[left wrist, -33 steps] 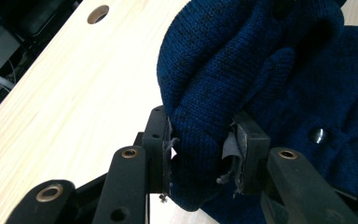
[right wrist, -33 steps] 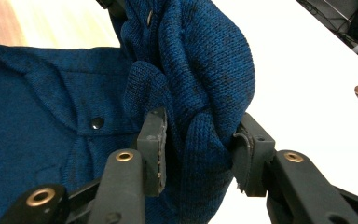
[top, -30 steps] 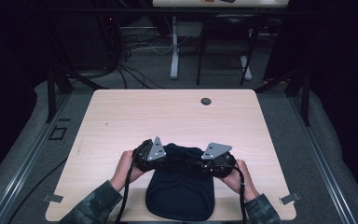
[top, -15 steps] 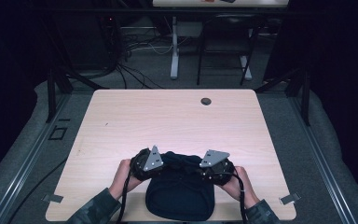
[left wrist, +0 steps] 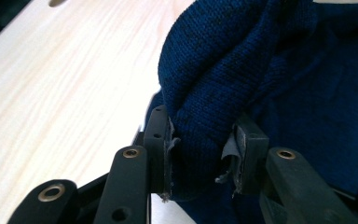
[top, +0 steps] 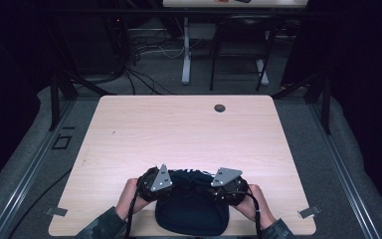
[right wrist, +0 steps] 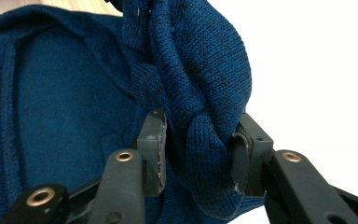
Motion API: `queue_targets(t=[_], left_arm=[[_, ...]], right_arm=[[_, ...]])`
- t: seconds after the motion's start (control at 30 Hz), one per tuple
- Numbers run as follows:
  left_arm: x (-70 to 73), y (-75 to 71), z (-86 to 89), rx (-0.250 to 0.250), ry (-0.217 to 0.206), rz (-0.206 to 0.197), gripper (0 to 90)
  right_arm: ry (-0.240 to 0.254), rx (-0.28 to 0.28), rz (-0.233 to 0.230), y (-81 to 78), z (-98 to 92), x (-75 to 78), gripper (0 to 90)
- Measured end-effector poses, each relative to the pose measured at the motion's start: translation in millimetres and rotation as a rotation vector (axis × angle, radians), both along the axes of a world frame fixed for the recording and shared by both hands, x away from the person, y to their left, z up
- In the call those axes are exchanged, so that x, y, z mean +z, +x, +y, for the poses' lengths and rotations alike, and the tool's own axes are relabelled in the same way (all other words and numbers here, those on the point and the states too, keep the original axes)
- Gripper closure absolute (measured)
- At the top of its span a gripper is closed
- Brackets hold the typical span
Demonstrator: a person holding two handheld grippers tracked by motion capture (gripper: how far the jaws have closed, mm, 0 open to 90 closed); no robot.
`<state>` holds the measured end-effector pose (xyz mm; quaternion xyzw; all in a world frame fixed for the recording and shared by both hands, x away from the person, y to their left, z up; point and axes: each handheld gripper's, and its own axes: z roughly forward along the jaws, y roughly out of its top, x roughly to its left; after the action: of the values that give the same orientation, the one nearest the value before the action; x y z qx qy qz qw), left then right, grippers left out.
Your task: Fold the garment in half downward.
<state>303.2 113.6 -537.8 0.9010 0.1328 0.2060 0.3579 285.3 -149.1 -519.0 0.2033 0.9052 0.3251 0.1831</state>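
Both hands have drawn nearer the table's near edge, left claw (left wrist: 200, 154) and right claw (right wrist: 196, 154) pinching the blue sweater (top: 191, 211).

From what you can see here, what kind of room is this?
Probably a lab or recording workspace, not a home. A bare wooden table stands on grey carpet, with loose cables on the floor behind it and another desk's legs beyond. At the near edge, hand-held claws grip a blue knit garment.

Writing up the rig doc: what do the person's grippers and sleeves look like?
Both the left gripper and the right gripper are black, each topped by a grey three-cornered plate. Their black jaws have brass-coloured pivot rivets and worn grey pads. A black cable trails from each. The sleeves look dark green.
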Motion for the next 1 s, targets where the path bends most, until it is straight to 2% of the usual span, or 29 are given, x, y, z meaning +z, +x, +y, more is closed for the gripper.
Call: queue_targets(t=[0.23,0.33,0.63,0.73,0.87,1.0], left_arm=[[-7.3,-8.2,-0.3,-0.019,0.017,0.025,64.3],[-11.5,-9.9,-0.5,-0.025,0.019,0.048,63.9],[-21.9,-13.3,-0.2,-0.051,0.064,0.105,59.0],[-22.5,-14.8,1.3,-0.044,0.052,0.115,56.6],[-19.4,-16.6,6.4,-0.042,0.030,0.169,50.3],[-14.6,-22.3,12.0,-0.037,0.008,0.192,44.2]], right_arm=[[-0.017,0.013,0.034,-6.2,0.5,-9.5,58.8],[-0.031,0.016,0.047,-8.7,1.1,-14.7,58.1],[-0.048,0.024,0.080,-14.3,1.3,-30.0,55.2],[-0.049,0.027,0.088,-15.2,0.3,-31.6,54.7],[-0.051,0.027,0.088,-16.1,0.0,-33.5,53.9],[-0.042,0.022,0.096,-18.5,0.9,-31.8,48.1]])
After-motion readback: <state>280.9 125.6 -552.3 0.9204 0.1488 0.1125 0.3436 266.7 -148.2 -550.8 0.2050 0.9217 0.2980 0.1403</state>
